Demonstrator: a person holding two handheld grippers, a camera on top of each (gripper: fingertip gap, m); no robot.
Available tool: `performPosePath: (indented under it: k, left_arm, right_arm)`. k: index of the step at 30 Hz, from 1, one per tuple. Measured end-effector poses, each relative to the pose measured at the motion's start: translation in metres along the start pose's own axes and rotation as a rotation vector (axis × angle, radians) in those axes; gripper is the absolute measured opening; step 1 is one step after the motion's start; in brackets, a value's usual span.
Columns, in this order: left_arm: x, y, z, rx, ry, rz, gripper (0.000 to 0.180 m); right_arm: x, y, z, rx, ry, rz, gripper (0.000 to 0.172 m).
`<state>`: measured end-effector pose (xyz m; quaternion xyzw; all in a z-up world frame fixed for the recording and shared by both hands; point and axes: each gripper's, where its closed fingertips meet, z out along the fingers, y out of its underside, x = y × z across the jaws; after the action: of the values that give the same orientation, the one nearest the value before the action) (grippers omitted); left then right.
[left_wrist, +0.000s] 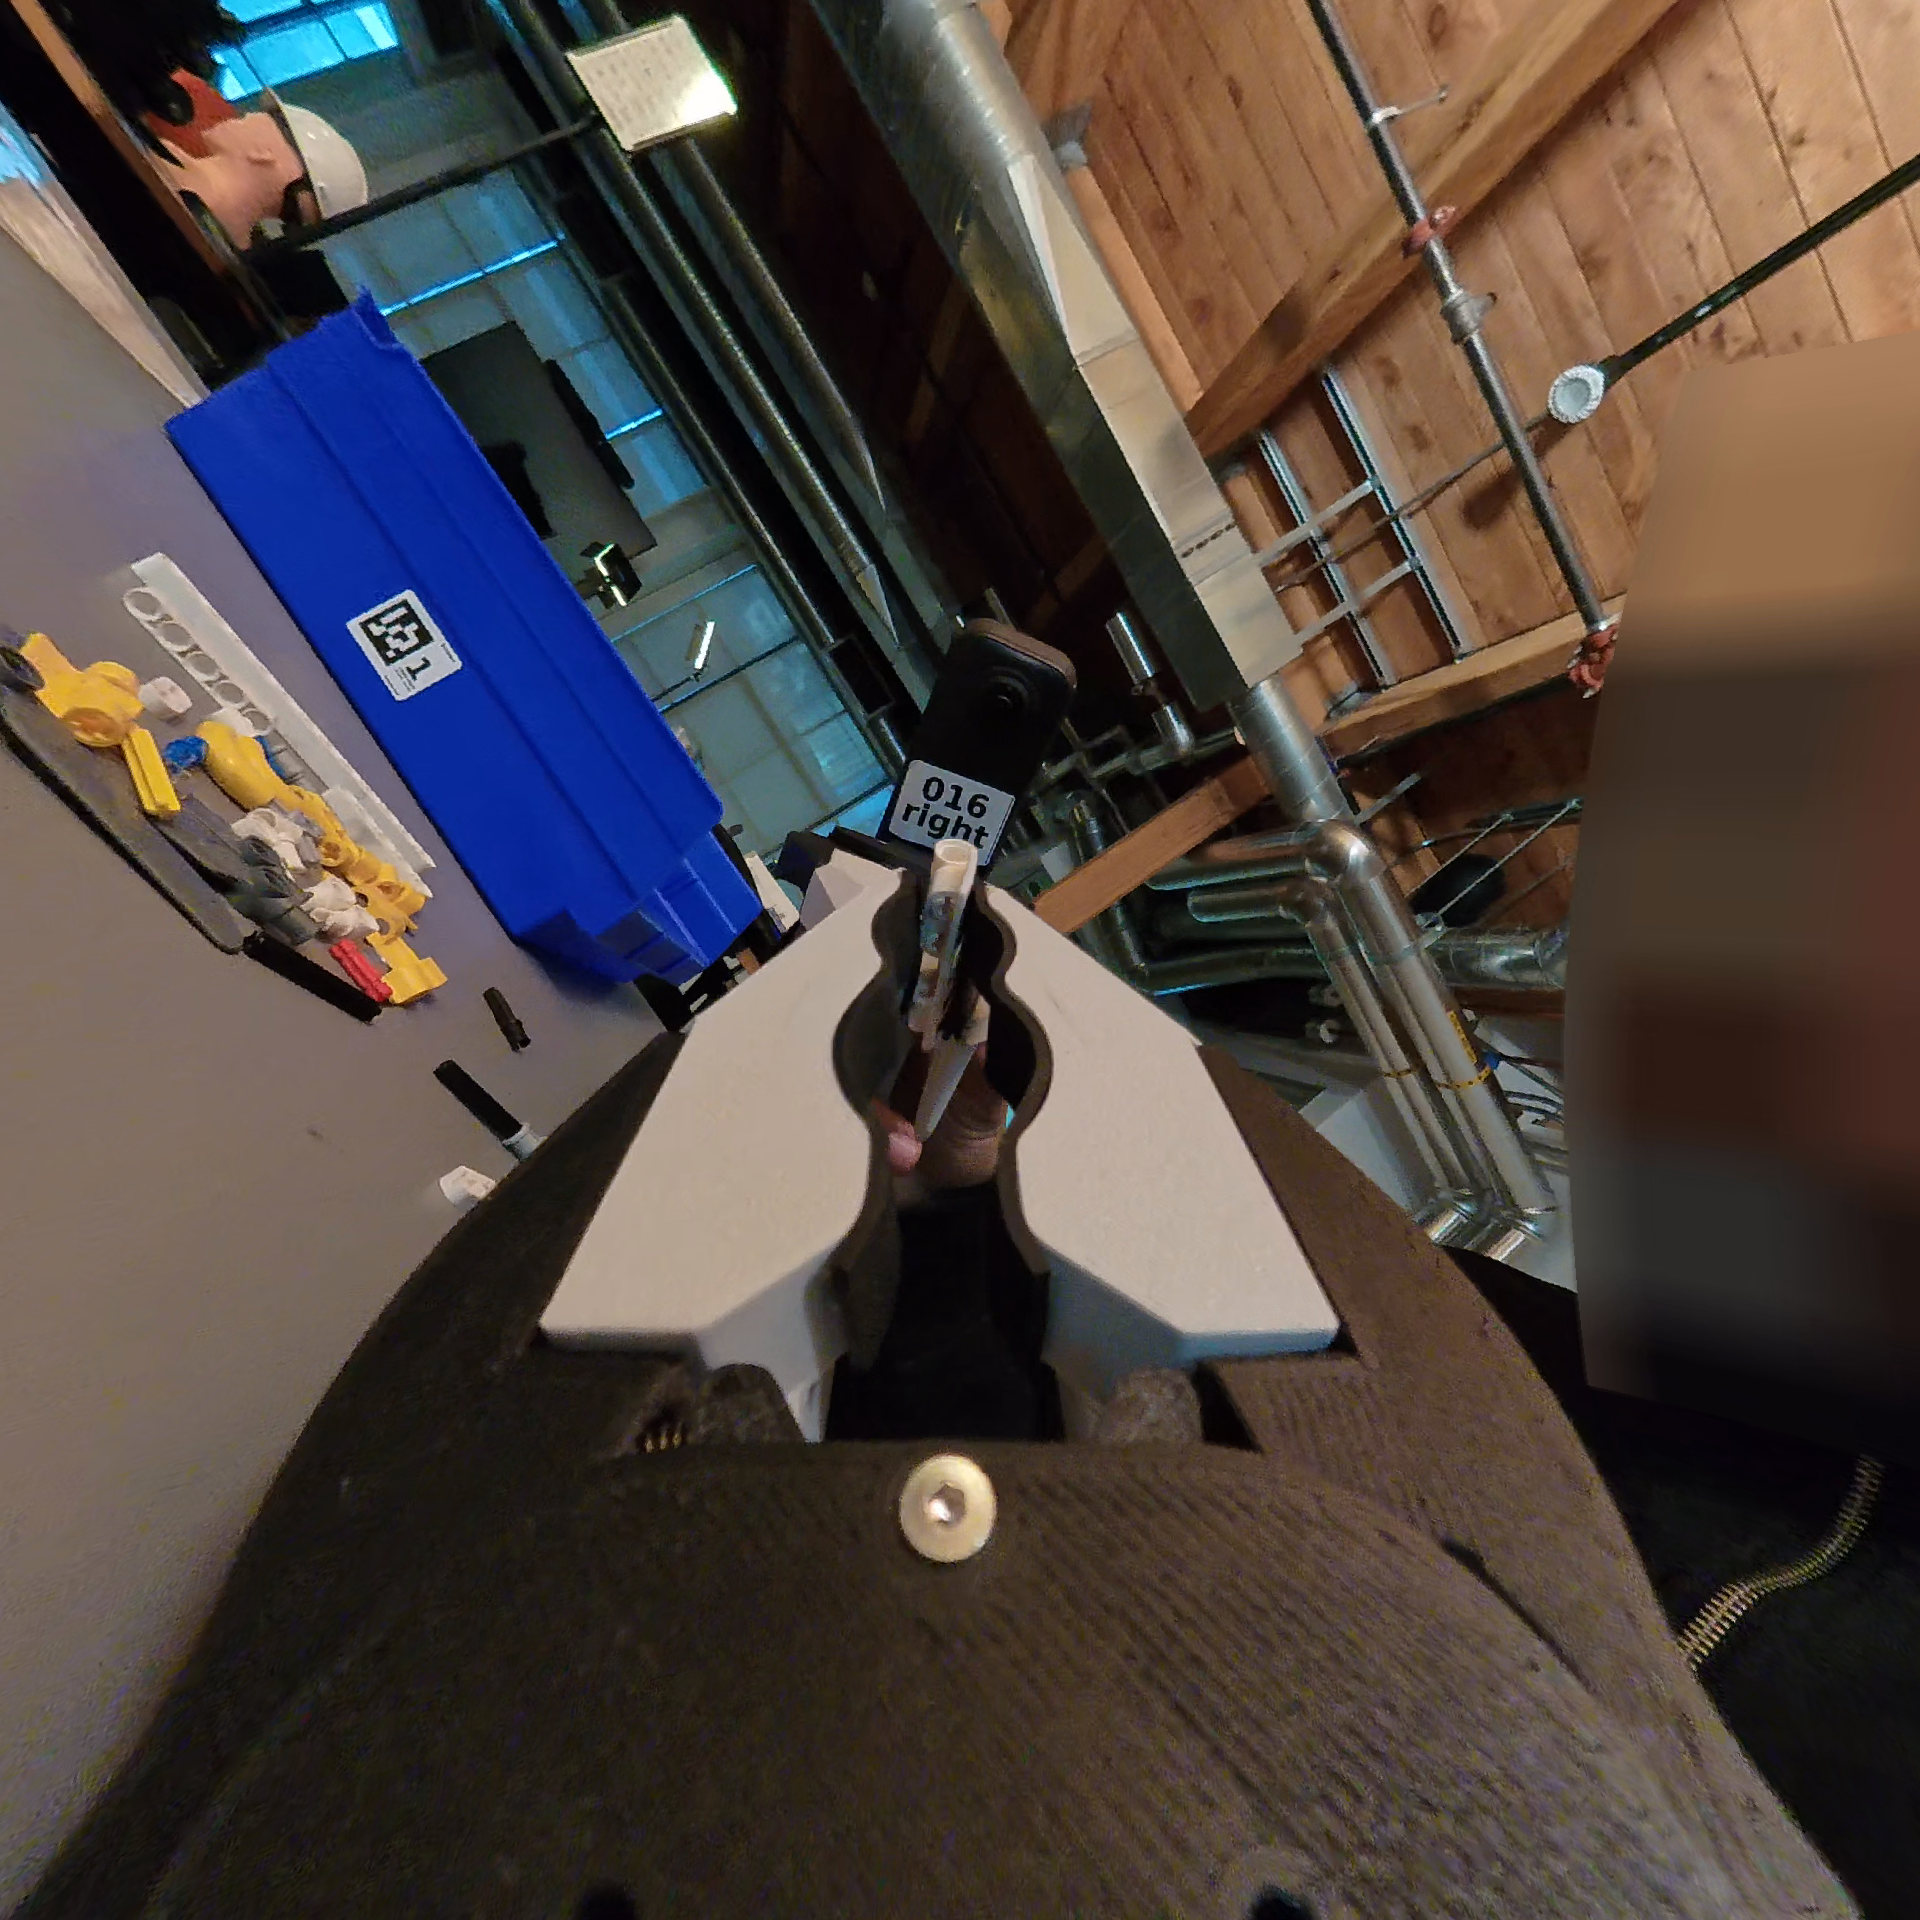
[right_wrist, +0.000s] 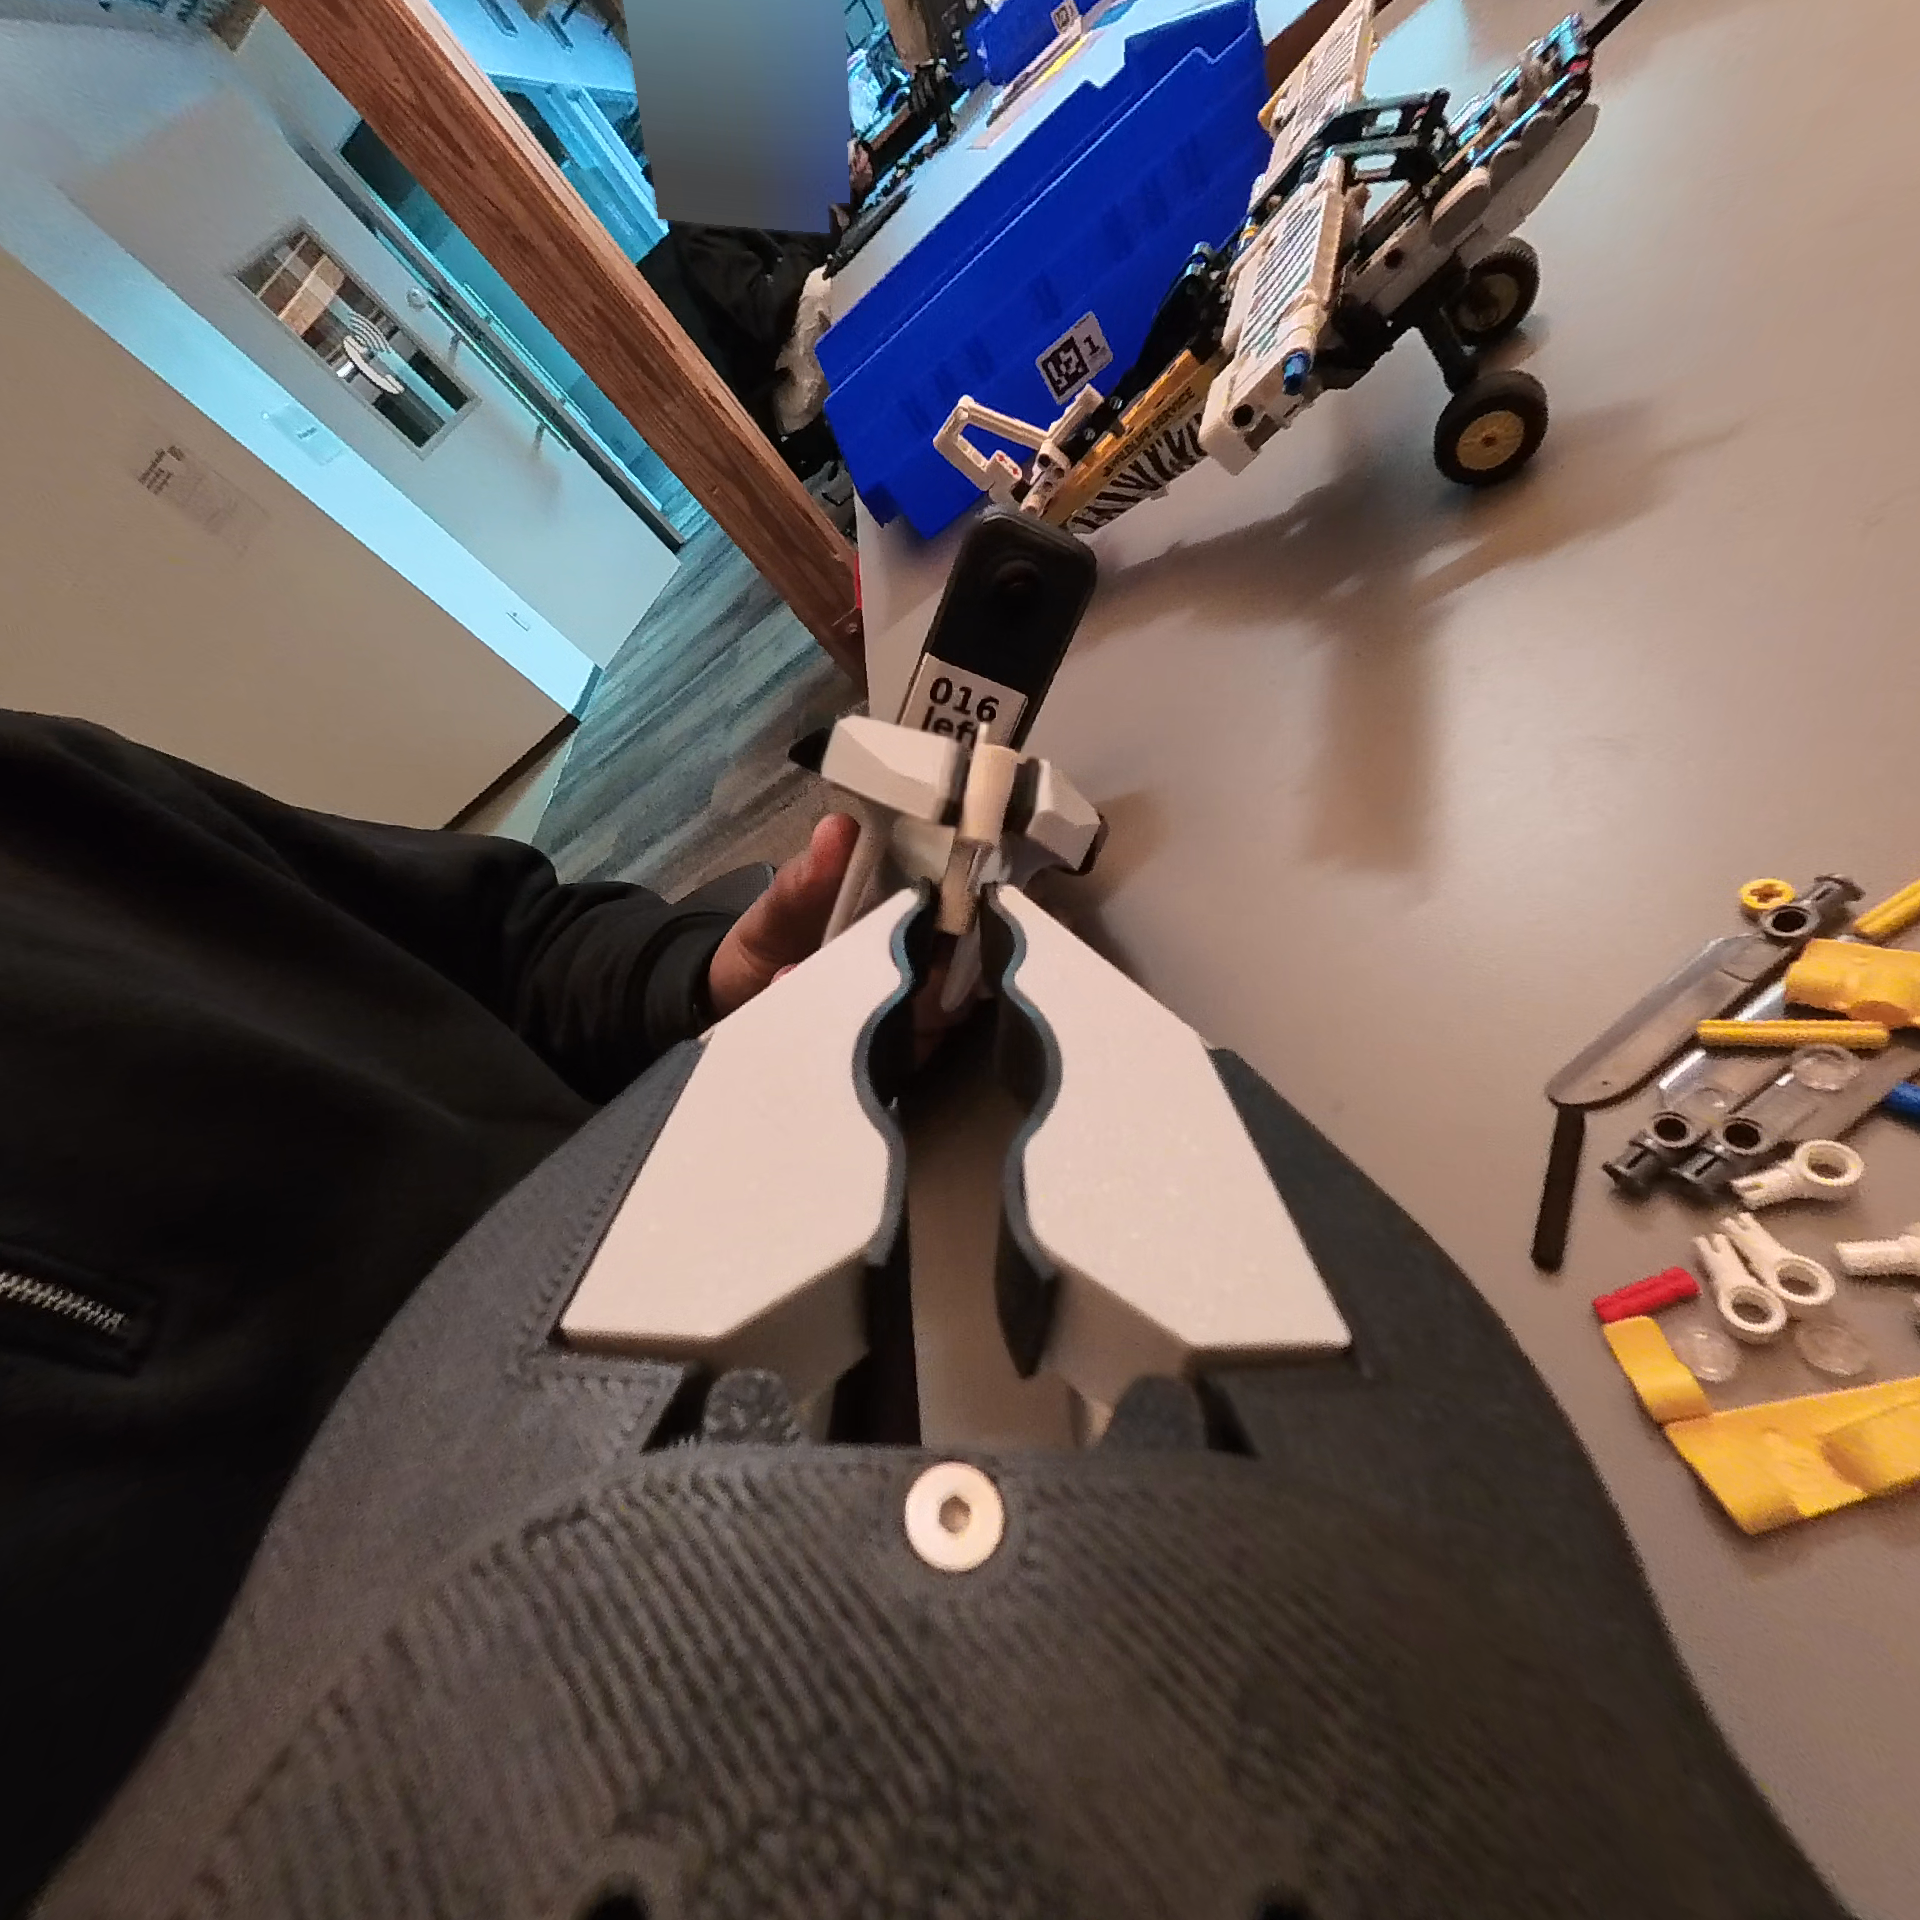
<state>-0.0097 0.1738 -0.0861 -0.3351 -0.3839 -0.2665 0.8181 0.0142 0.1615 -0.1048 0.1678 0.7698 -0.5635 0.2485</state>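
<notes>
Together, a thin white toy beam (left_wrist: 951, 914) is clamped between the nearly closed pads of both the left gripper (left_wrist: 940, 935) and the right gripper (right_wrist: 961, 914), tip to tip above the grey table (right_wrist: 1455, 727), near a blue bin (left_wrist: 447, 644).

Right gripper (right_wrist: 961, 914) and left gripper (right_wrist: 971, 790) meet tip to tip — both clamping one white beam (right_wrist: 982, 805).

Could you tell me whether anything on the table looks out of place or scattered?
Yes: a few small black pins lie loose on the grey table, apart from the sorted yellow and white parts on the dark mat. Both tools, left and right, pinch one white beam in mid-air.
</notes>
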Motion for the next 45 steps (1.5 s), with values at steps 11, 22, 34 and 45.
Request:
performPosePath:
  k: [11,22,34,45]
  left_arm:
    - [0.002,-0.004,-0.003,0.024,0.018,-0.012,0.002]
    - [0.003,0.001,0.0,-0.01,0.017,-0.003,0.002]
    - [0.003,0.003,0.0,-0.011,-0.022,0.074,0.003]
    - [0.002,-0.005,-0.004,0.036,-0.048,0.066,0.004]
  right_arm:
    - [-0.003,0.0,-0.008,0.01,-0.051,0.022,0.007]
    - [-0.002,-0.013,-0.014,0.104,-0.075,0.037,0.01]
    - [0.004,-0.022,-0.014,0.194,-0.094,0.097,0.004]
    - [0.011,-0.034,-0.007,0.378,-0.081,0.126,0.003]
